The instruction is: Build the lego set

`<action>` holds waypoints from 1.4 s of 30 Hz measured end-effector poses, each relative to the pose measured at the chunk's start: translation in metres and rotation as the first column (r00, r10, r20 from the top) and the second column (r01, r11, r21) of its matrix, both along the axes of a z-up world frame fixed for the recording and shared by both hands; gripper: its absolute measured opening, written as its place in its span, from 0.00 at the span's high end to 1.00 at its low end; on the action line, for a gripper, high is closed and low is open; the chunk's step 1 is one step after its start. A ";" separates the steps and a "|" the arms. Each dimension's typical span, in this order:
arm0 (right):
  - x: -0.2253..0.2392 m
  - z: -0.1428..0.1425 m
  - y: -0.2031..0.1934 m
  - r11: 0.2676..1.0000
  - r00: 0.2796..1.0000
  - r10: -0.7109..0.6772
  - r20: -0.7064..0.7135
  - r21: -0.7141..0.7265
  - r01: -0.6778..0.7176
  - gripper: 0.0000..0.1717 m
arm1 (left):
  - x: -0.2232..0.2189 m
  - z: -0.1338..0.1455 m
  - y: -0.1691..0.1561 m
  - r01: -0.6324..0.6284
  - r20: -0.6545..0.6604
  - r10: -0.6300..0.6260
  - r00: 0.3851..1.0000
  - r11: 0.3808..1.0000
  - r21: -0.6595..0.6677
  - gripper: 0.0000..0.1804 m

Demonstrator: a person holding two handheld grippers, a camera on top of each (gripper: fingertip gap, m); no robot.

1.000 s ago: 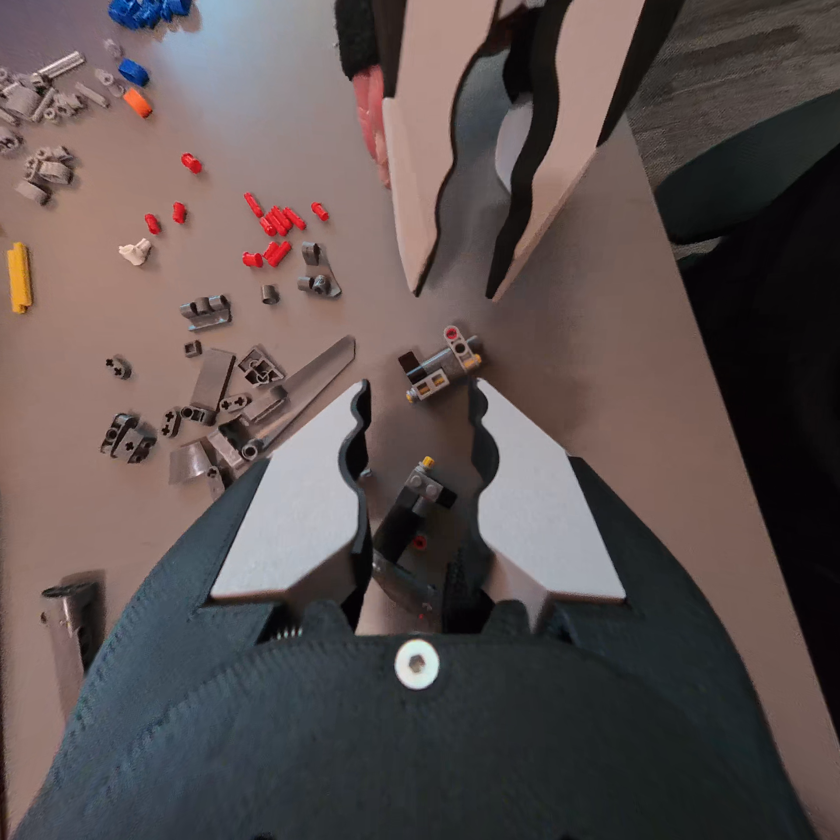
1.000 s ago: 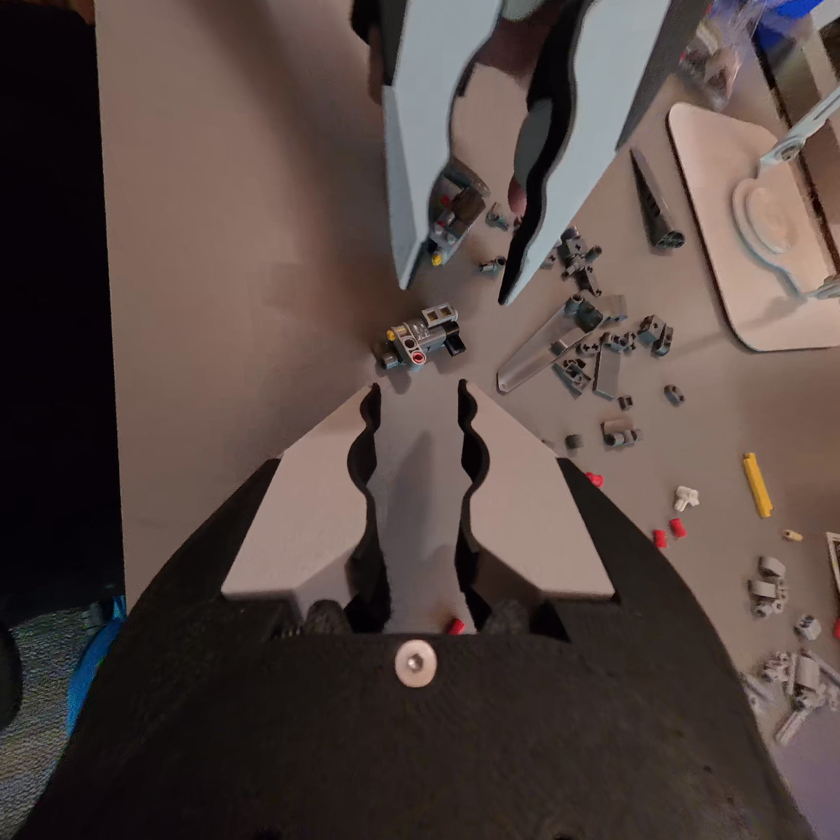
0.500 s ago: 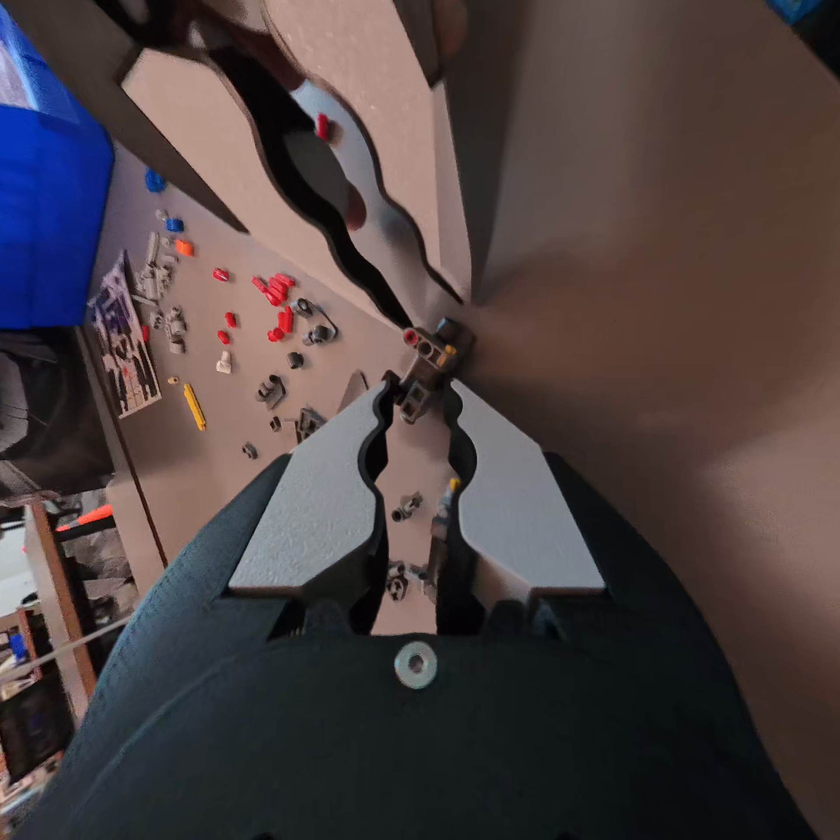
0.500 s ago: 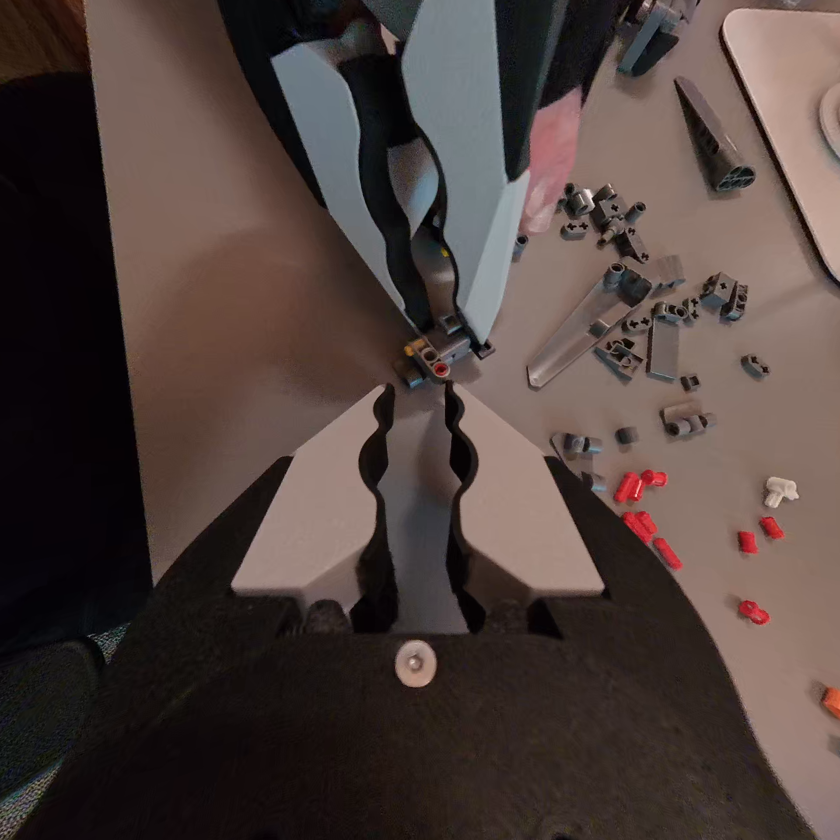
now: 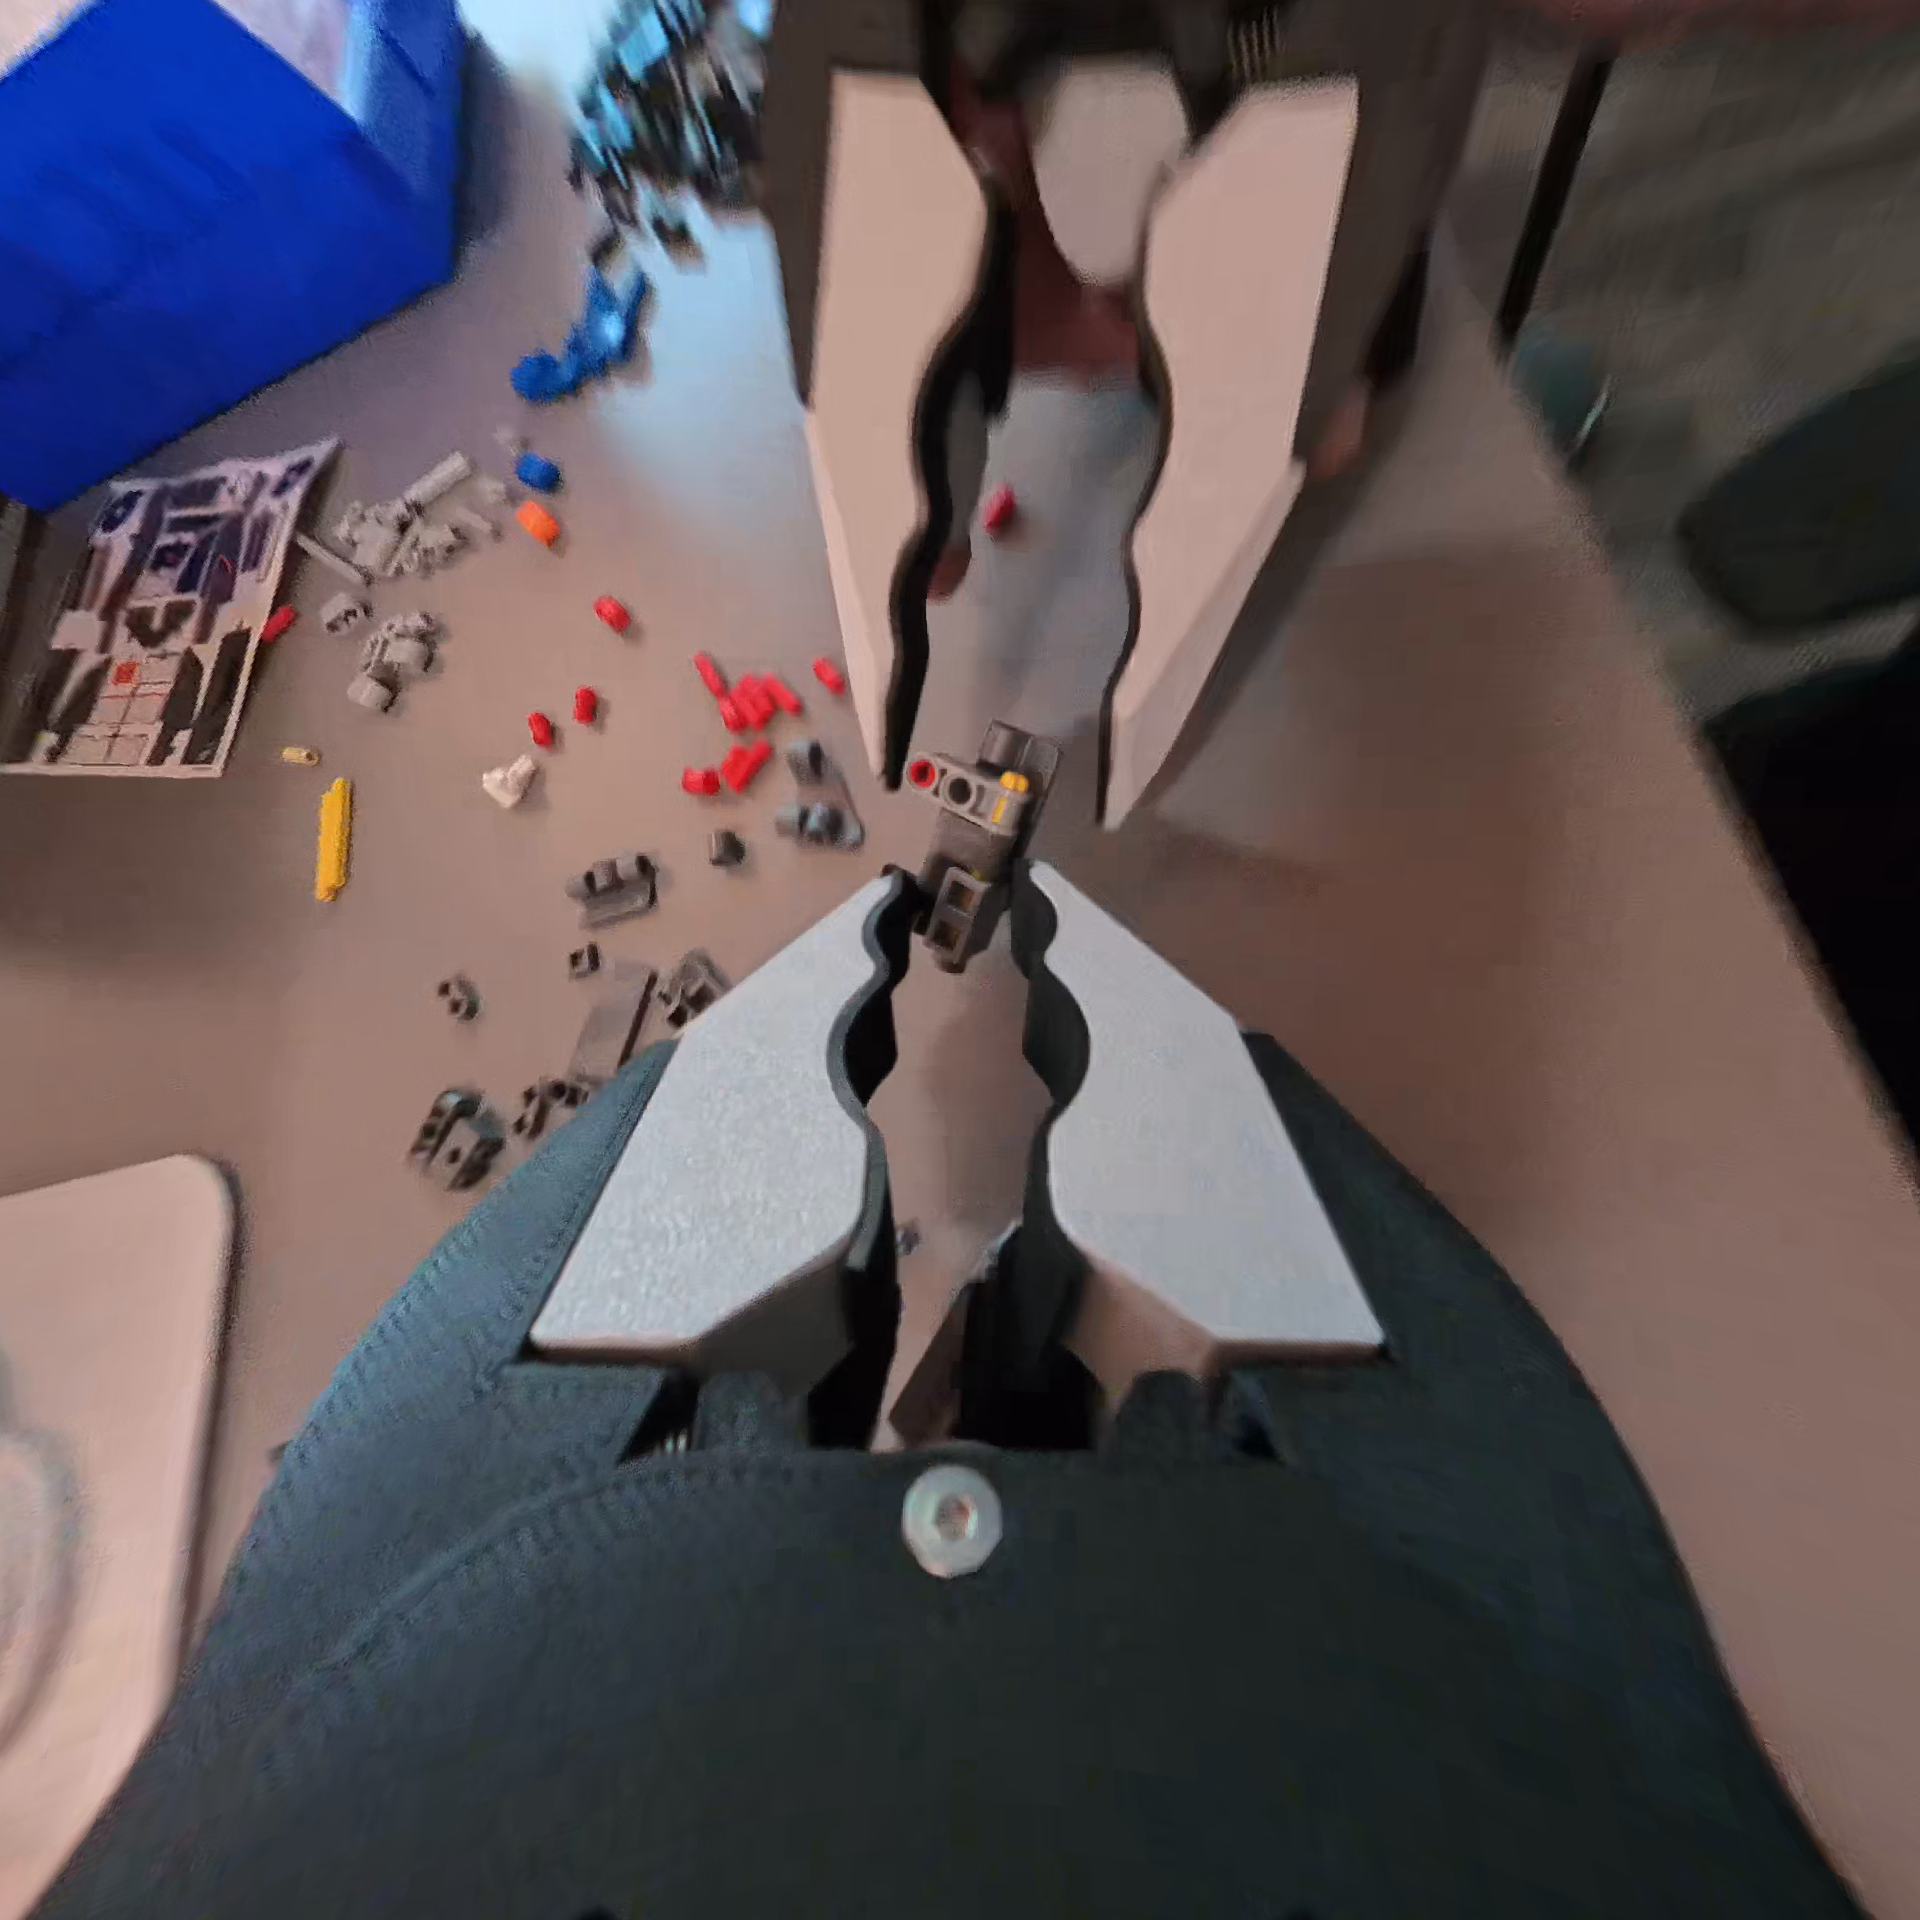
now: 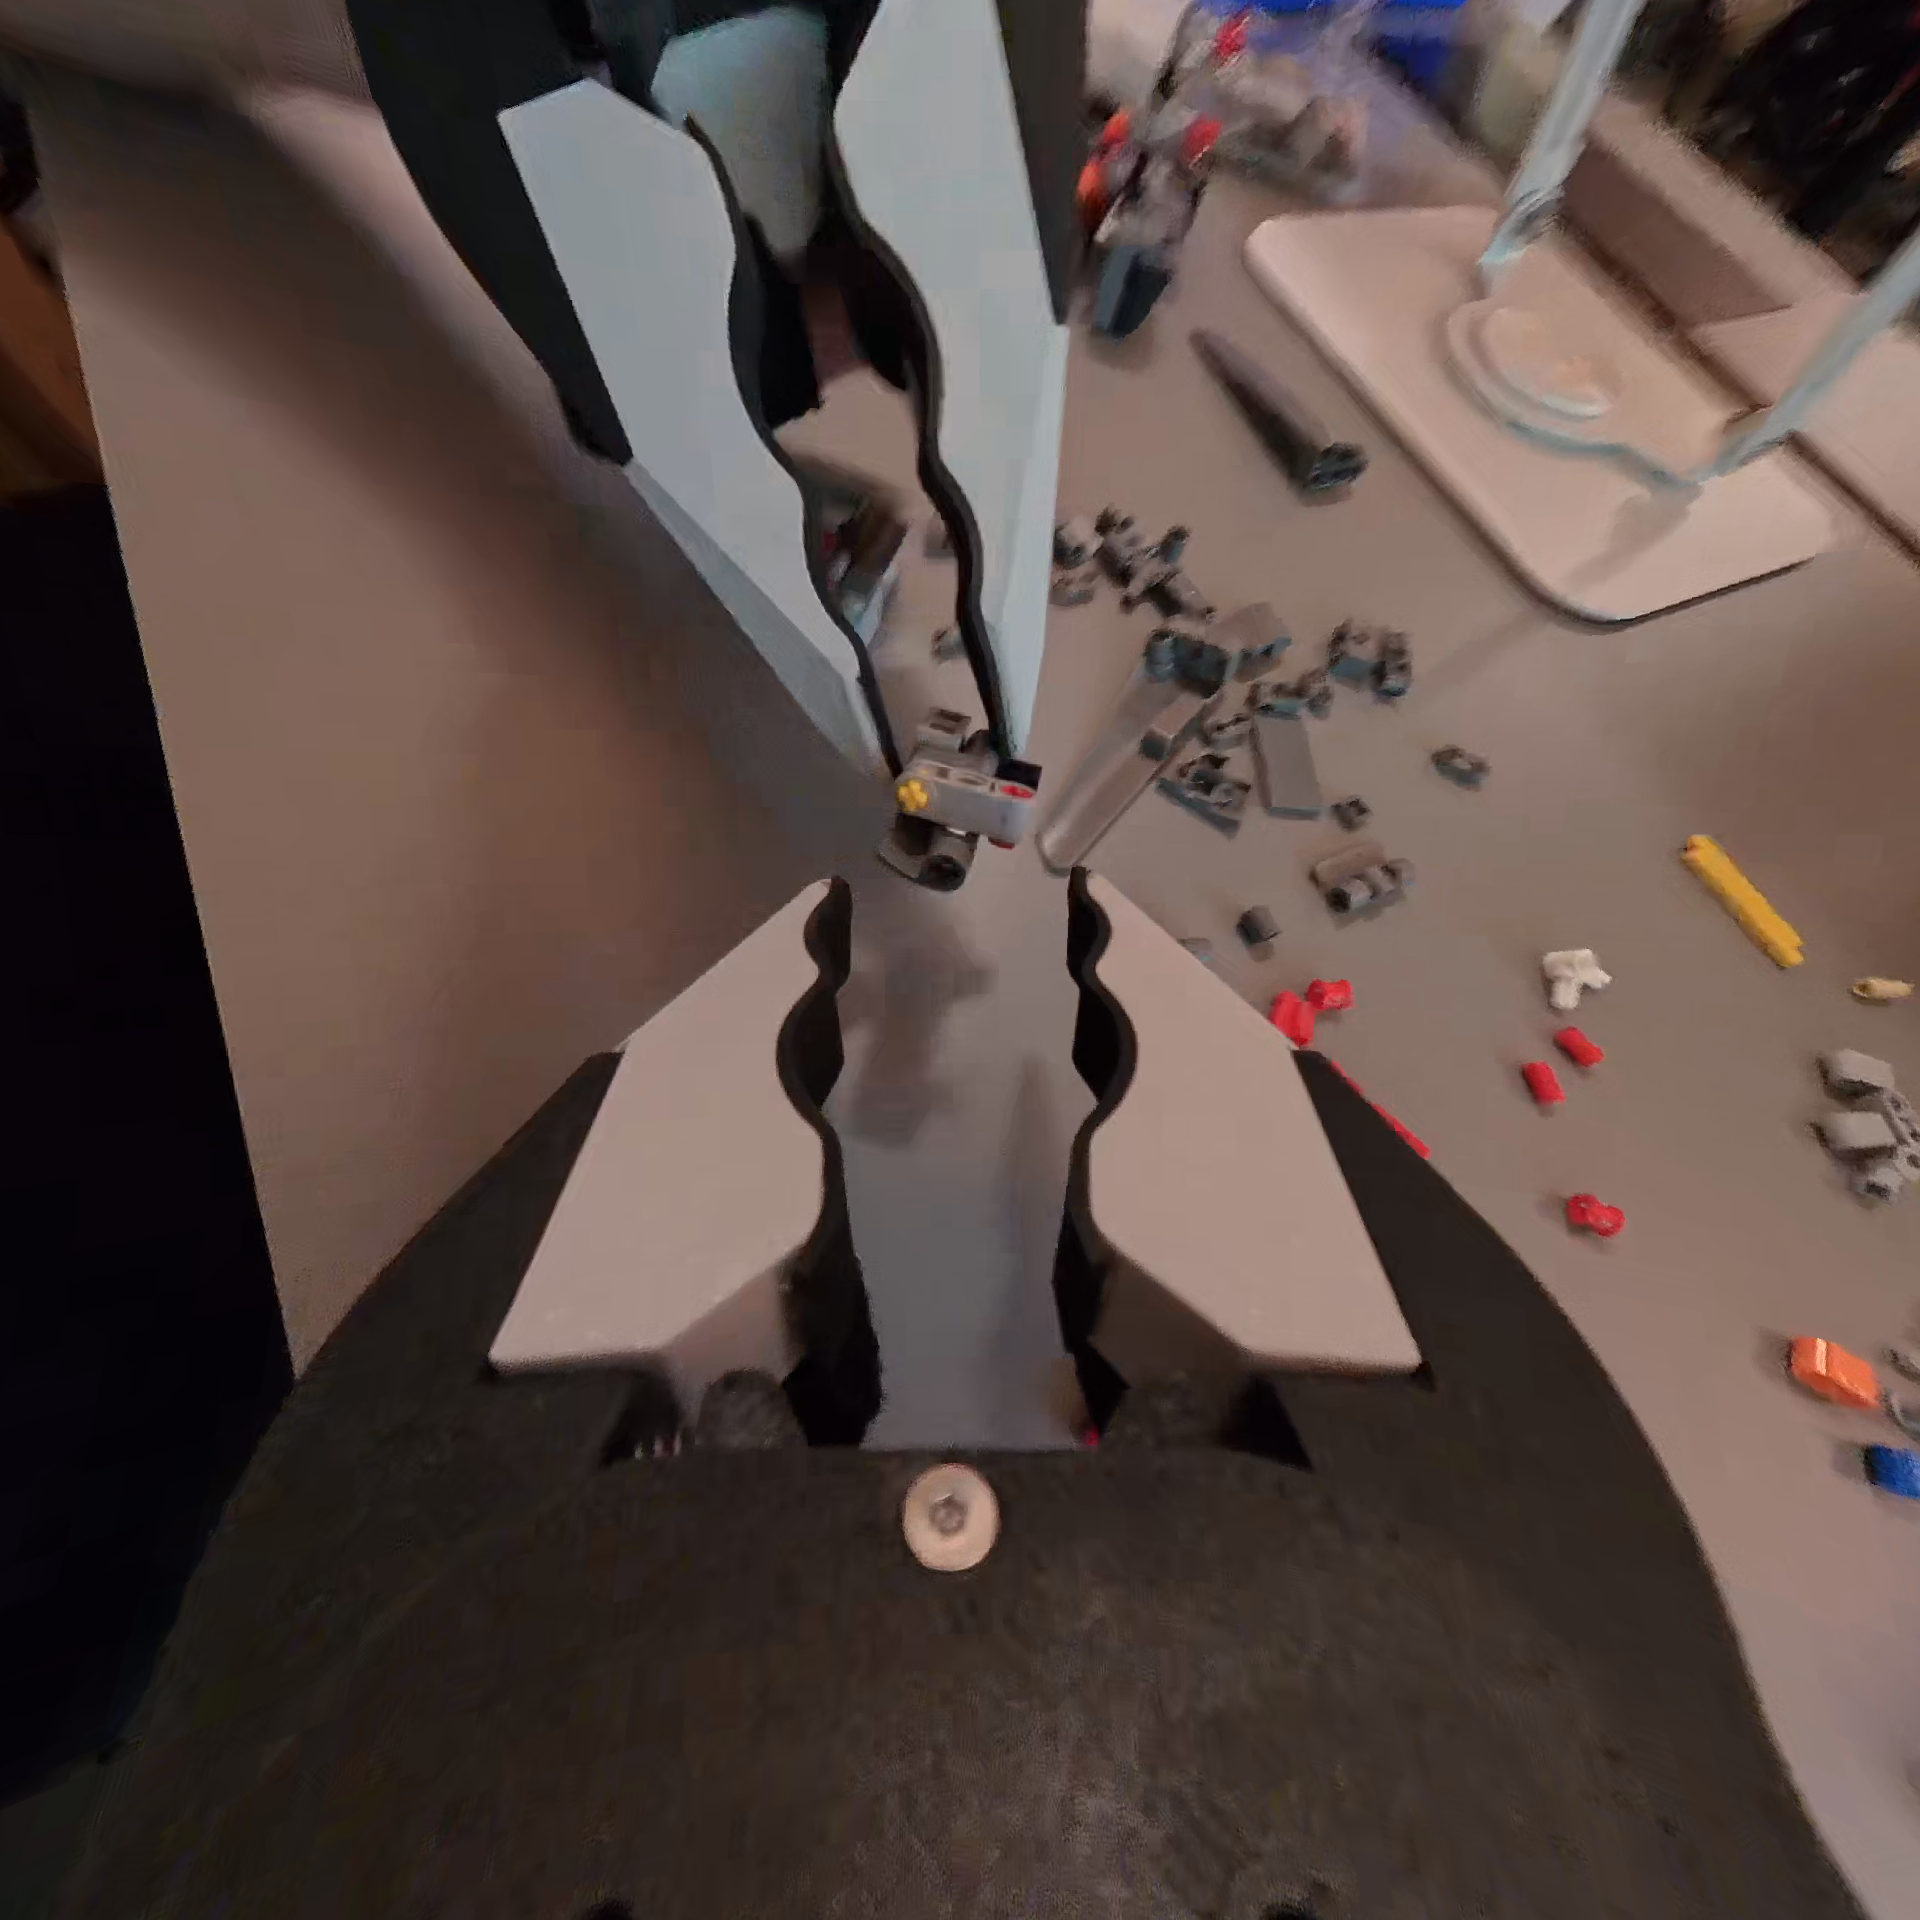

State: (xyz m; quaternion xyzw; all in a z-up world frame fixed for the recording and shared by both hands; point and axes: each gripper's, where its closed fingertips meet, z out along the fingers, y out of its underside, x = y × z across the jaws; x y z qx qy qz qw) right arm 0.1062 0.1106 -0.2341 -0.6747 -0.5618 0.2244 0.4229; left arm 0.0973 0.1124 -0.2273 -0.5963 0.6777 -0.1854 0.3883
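Brown surface (image 5: 1455, 1039) carries loose bricks while the left claw (image 5: 961, 883) clenches a small grey brick assembly (image 5: 971, 831), long axis pointing ahead toward the released right claw (image 6: 951, 883) facing it.

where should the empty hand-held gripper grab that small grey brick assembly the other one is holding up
Probably the light grey cross beam at its near end, approached head-on by the right hand-held gripper, whose jaws are open. The left hand-held gripper already pinches the dark far end, leaving the beam exposed.

Two wrist views, each looking down along its own fingers, facing each other closely across the small grey brick assembly (image 5: 971, 831) (image 6: 961, 795).
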 end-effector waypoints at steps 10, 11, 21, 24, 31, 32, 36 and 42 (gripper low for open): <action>-0.003 0.105 0.010 0.948 0.888 -0.108 -0.447 0.223 0.228 0.78 | 0.005 0.129 -0.006 0.212 0.695 0.152 0.703 0.888 -0.409 0.91; -0.007 0.112 0.009 0.944 0.873 -0.105 -0.476 0.228 0.237 0.77 | 0.002 0.138 -0.005 0.239 0.729 0.175 0.662 0.872 -0.427 0.91; -0.034 0.159 0.004 0.831 0.797 -0.139 -0.588 0.368 0.417 0.77 | -0.010 0.164 -0.008 0.345 0.835 0.289 0.468 0.810 -0.474 0.91; -0.035 0.164 0.007 0.816 0.787 -0.144 -0.599 0.379 0.438 0.85 | -0.007 0.161 -0.012 0.370 0.836 0.298 0.461 0.792 -0.486 0.91; -0.035 0.165 0.005 0.845 0.788 -0.111 -0.606 0.360 0.395 0.86 | -0.009 0.163 -0.012 0.356 0.834 0.320 0.449 0.792 -0.496 0.85; -0.035 0.165 0.005 0.860 0.787 -0.108 -0.608 0.341 0.381 0.86 | -0.012 0.164 -0.009 0.336 0.831 0.325 0.452 0.800 -0.496 0.82; -0.037 0.156 0.004 0.924 0.818 -0.101 -0.567 0.252 0.289 0.87 | -0.031 0.160 -0.001 0.078 0.809 0.245 0.534 0.939 -0.336 0.79; -0.042 0.157 -0.005 0.992 0.738 -0.066 -0.671 -0.125 -0.026 0.86 | -0.040 0.154 -0.013 -0.211 0.611 0.004 0.791 0.940 0.267 0.72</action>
